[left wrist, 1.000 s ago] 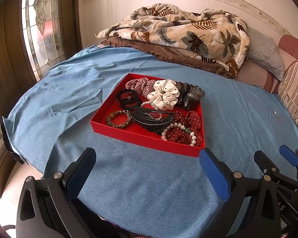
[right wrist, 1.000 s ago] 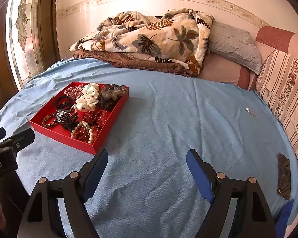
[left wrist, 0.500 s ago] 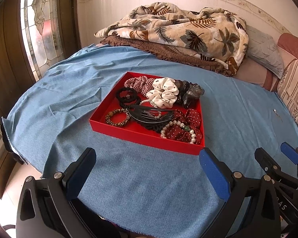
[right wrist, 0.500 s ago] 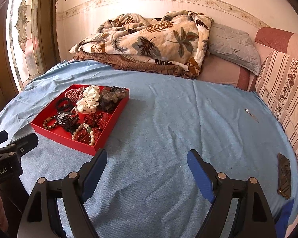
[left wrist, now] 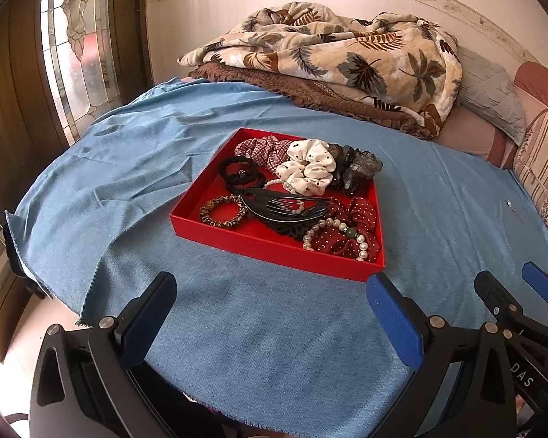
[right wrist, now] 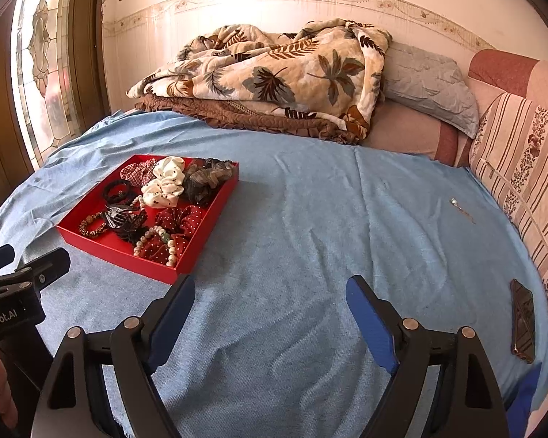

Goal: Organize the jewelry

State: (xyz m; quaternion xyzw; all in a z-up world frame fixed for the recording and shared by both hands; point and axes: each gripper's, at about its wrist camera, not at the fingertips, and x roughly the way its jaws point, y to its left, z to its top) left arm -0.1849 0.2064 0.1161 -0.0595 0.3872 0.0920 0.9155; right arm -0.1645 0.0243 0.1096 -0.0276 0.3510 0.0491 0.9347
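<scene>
A red tray (left wrist: 270, 246) (right wrist: 120, 252) sits on the blue cloth. It holds a white dotted scrunchie (left wrist: 307, 169), a checked scrunchie (left wrist: 259, 149), a grey scrunchie (left wrist: 358, 168), black hair ties (left wrist: 239, 175), a black comb clip (left wrist: 285, 208), a brown bead bracelet (left wrist: 223, 211), a pearl bracelet (left wrist: 332, 235) and a red dotted scrunchie (left wrist: 354, 226). My left gripper (left wrist: 270, 310) is open and empty, just in front of the tray. My right gripper (right wrist: 270, 314) is open and empty, to the right of the tray over bare cloth.
Folded leaf-print blankets (right wrist: 274, 76) and a grey pillow (right wrist: 423, 84) lie at the back. A small pin (right wrist: 460, 208) and a dark phone-like slab (right wrist: 522, 321) lie on the cloth at right. A striped cushion (right wrist: 522, 168) borders the right edge. A stained-glass window (left wrist: 76, 47) is at left.
Both grippers have shifted slightly, so the tray sits a little higher in both views. Nothing in the tray has moved.
</scene>
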